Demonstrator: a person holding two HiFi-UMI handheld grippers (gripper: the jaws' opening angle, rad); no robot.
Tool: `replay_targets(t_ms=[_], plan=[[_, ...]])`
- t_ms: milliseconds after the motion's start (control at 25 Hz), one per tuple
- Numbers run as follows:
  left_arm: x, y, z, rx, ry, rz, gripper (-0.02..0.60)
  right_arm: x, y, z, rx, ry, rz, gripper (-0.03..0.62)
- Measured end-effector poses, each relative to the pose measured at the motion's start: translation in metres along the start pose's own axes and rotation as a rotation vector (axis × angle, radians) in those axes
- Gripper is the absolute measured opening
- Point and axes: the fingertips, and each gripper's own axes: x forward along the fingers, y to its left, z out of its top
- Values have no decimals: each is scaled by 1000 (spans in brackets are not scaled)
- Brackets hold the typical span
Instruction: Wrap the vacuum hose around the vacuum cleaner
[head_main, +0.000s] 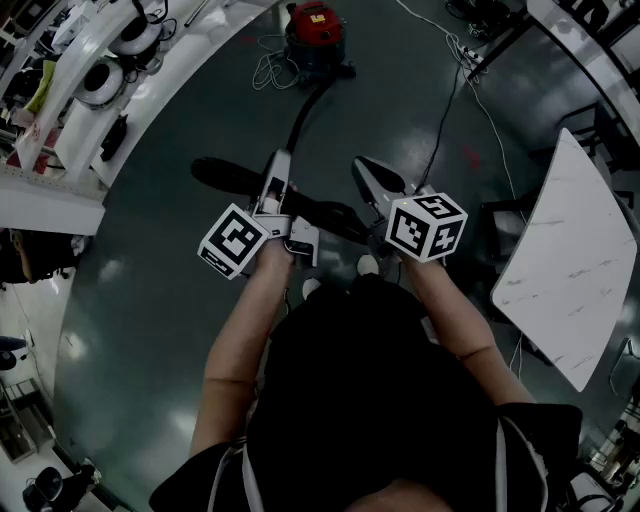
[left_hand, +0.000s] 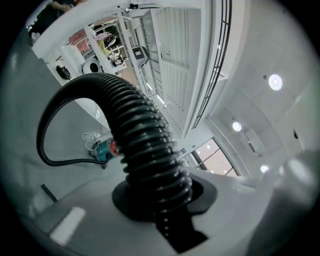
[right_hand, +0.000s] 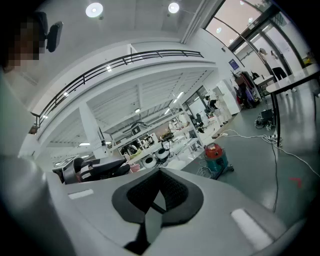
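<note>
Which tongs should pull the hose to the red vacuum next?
Left, I think. The left tongs are shut on the black hose, which leads to the vacuum cleaner ahead. The right tongs are shut with nothing between them.

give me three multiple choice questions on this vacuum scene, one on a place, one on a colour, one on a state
1. Where is the vacuum cleaner?
A. lifted in the air
B. on the floor, well ahead of the person
C. right at the person's feet

2. What colour is the hose?
A. black
B. orange
C. white

3. How is the right gripper?
A. wide open
B. shut on the hose
C. shut, nothing between its jaws

Answers: B, the head view shows it standing far up the floor; A, the ribbed hose clamped in the left gripper is black; C, its own view shows the jaws together and empty.
</note>
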Motion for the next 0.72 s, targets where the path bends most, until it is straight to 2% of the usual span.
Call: replay_targets(t_ms=[400, 600, 720], plan=[[0, 9, -16, -21, 44, 19, 92, -1, -2, -7, 12, 7, -4, -5], [-4, 16, -15, -34, 44, 41, 94, -2, 4, -5, 62, -20, 55, -3], [-5, 19, -14, -36, 40, 51, 94, 0, 8, -10, 33, 11, 83, -3]])
